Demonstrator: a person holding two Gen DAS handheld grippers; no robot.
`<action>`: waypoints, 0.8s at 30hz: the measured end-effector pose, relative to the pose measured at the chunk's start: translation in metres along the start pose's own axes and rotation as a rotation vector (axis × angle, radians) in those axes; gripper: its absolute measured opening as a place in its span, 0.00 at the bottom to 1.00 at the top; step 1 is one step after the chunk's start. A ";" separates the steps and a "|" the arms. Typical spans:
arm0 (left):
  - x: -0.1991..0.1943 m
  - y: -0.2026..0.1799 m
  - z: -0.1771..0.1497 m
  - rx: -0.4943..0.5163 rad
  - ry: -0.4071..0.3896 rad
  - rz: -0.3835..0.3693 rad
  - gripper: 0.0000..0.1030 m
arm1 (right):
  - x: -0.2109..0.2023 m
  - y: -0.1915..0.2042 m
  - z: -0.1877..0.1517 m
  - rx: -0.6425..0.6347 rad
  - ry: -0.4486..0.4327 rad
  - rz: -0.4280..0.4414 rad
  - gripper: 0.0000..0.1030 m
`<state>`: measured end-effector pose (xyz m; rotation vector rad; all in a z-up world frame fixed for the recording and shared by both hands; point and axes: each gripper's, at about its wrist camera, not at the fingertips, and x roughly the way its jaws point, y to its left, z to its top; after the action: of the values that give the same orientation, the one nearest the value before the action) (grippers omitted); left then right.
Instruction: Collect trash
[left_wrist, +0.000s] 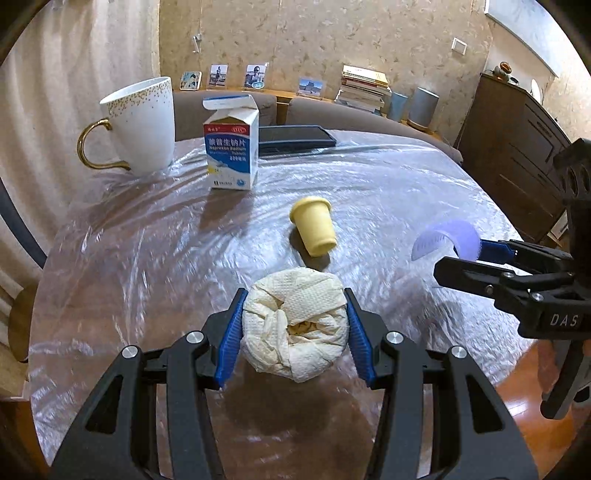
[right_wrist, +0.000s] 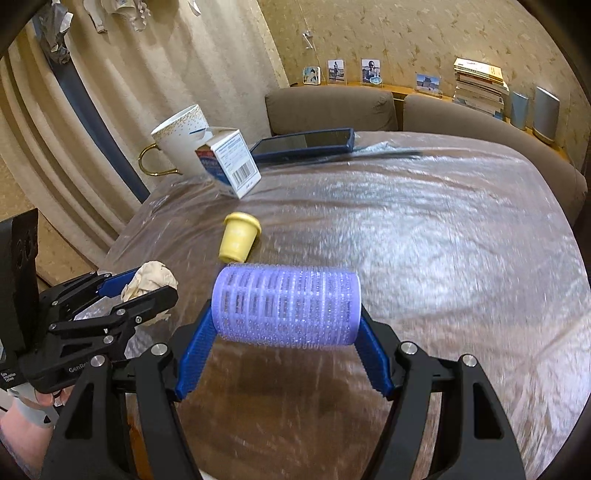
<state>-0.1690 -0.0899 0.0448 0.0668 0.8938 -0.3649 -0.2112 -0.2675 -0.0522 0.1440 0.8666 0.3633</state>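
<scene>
A crumpled white paper-towel ball (left_wrist: 295, 326) is squeezed between the blue pads of my left gripper (left_wrist: 294, 325), held above the plastic-covered table (left_wrist: 147, 258). The same ball (right_wrist: 149, 280) and left gripper (right_wrist: 146, 286) show at the left of the right wrist view. My right gripper (right_wrist: 286, 310) is shut on a purple hair roller (right_wrist: 286, 304), clamped end to end and lifted off the table; that roller (left_wrist: 443, 240) and right gripper (left_wrist: 456, 256) appear at the right of the left wrist view. A small yellow cup (left_wrist: 314, 227) lies on its side mid-table.
A white mug with a gold handle (left_wrist: 140, 125), an opened medicine box (left_wrist: 232, 146) and a dark phone (left_wrist: 295, 136) stand at the table's far side. Behind are a brown sofa (right_wrist: 332, 107), a shelf with photos and books, and a dark cabinet (left_wrist: 517, 147) at the right.
</scene>
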 end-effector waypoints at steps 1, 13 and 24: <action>-0.001 -0.002 -0.002 -0.002 0.003 -0.001 0.50 | -0.002 0.000 -0.003 0.003 0.001 0.000 0.67; -0.012 -0.017 -0.026 0.000 0.018 -0.017 0.50 | -0.028 -0.001 -0.044 0.032 0.018 -0.002 0.67; -0.029 -0.031 -0.043 0.015 0.017 -0.035 0.50 | -0.055 0.000 -0.077 0.043 0.029 -0.008 0.67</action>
<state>-0.2284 -0.1022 0.0434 0.0683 0.9103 -0.4043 -0.3023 -0.2898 -0.0627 0.1753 0.9038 0.3405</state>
